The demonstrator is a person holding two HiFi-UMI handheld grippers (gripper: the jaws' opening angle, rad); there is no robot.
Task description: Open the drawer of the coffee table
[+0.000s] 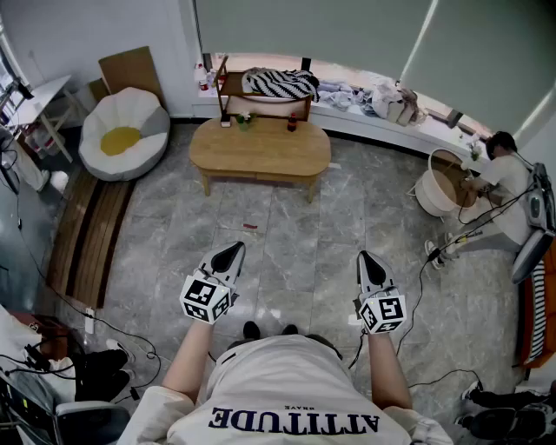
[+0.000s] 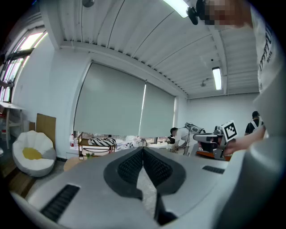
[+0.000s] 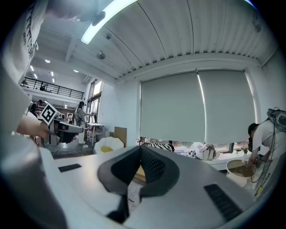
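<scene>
Both empty, jaws pressed together, left gripper [image 1: 234, 251] and right gripper [image 1: 365, 258] hang well apart from the desk [image 1: 261, 149]; step closer, then spread one.

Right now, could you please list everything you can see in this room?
table: one, light wood, far middle of floor
shelf: one, wooden, behind table
cloth: one, black-and-white striped, on shelf
chair: one, white with yellow centre, left of table
cardboard: one, brown, against wall behind chair
blinds: two, grey-green, down over window
planks: several, brown, floor at left
tub: one, white, right side
person: one, white top, crouched at tub
left tongs: one, grey-black, shut, empty
right tongs: one, grey-black, shut, empty
</scene>
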